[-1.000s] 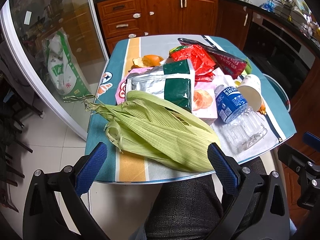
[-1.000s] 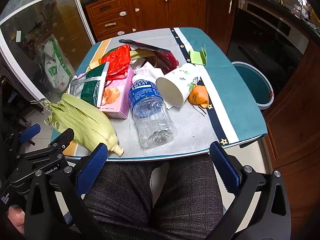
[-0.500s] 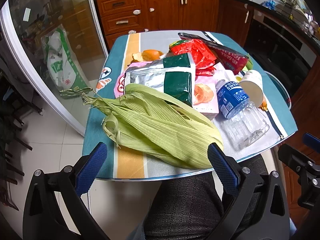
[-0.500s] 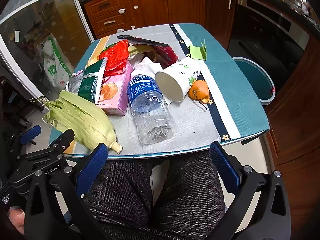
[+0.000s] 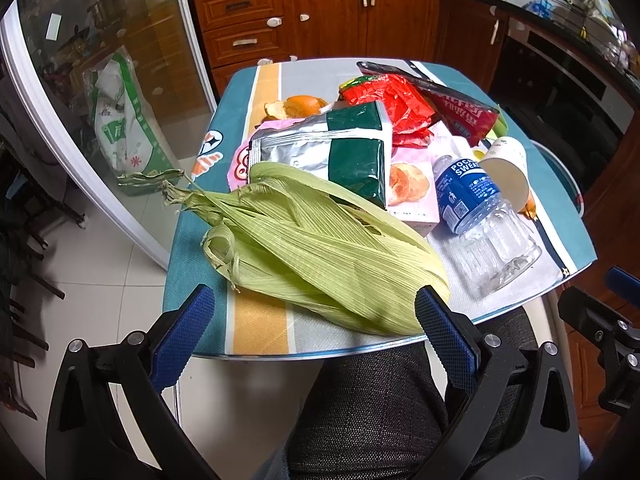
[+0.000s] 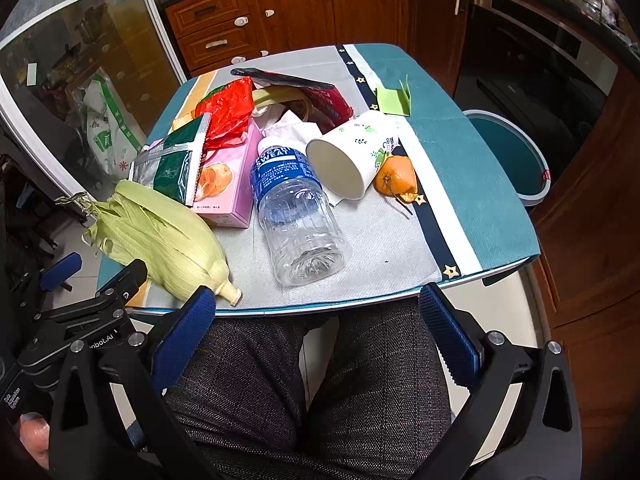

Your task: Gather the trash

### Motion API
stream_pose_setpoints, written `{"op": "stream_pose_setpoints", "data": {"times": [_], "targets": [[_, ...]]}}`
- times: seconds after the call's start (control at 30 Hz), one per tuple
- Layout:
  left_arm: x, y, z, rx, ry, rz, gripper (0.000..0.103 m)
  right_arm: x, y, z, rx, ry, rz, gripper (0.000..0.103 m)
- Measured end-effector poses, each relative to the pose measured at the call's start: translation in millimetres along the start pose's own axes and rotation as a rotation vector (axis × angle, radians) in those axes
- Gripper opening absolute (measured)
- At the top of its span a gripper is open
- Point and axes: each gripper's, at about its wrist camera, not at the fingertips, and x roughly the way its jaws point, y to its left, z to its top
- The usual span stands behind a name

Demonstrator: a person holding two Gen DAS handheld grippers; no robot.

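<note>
1. The left gripper hangs at the near edge of the worktop, jaws wide apart and holding nothing, with the corn husk lying just ahead of them.
2. The right gripper hangs over the person's lap, jaws wide apart and holding nothing.
3. The trash is heaped on the worktop: a clear plastic bottle on its side, touching a tipped paper cup and a pink box.
4. An orange peel lies beside the cup.
5. A teal bin stands on the floor by the worktop's right side.
</note>
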Motion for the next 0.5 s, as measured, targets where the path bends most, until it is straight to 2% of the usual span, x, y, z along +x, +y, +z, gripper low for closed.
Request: {"op": "stream_pose_setpoints", "data": {"times": [0.5], "targets": [[1.9,-0.7,-0.6,-0.005,0.009,0.000,0.100,3.5,0.6,-1.0,0.000,0.016,0.000,0.098]]}}
